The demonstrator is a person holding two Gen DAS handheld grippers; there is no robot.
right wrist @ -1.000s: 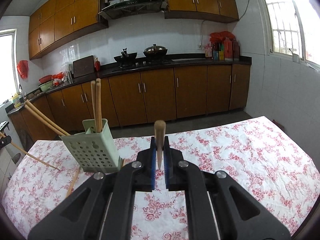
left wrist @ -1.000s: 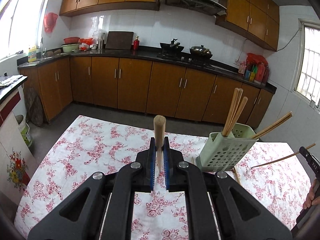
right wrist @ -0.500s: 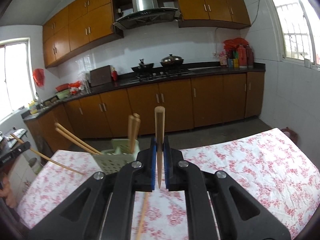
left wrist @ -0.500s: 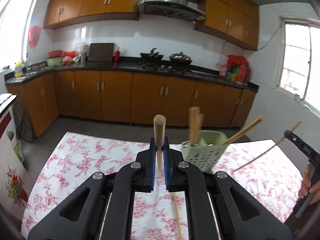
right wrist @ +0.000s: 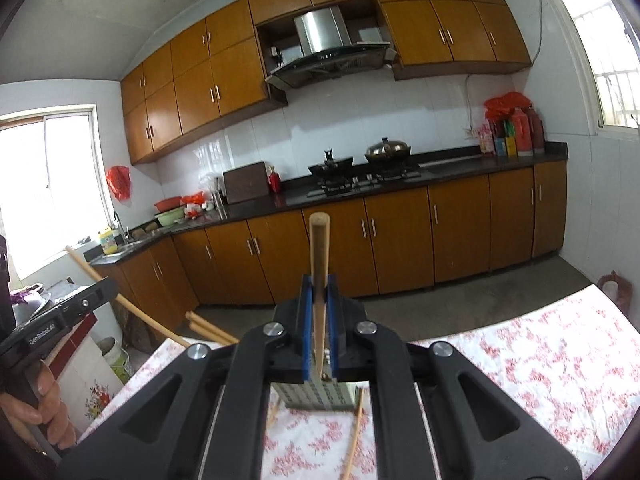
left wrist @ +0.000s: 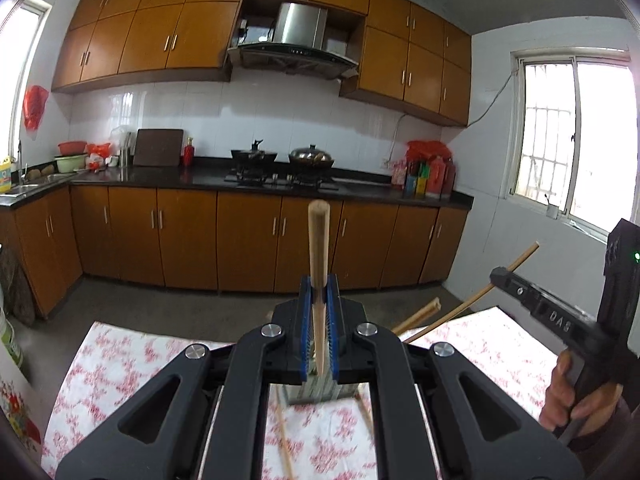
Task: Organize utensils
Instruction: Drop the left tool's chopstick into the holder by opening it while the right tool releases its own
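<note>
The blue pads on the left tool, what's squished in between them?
A wooden chopstick stands upright between the left tool's blue pads, its blunt end pointing up. The left wrist view shows it.

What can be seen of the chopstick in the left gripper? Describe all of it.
The chopstick is pale, light-brown wood or bamboo, round in section with a flat blunt end pointing up. It stands nearly upright, clamped between the blue pads of the left gripper, which is shut on it. Its thick end rises well above the jaws; its lower part runs down between them, the tip hidden. Only the pads touch it.
</note>
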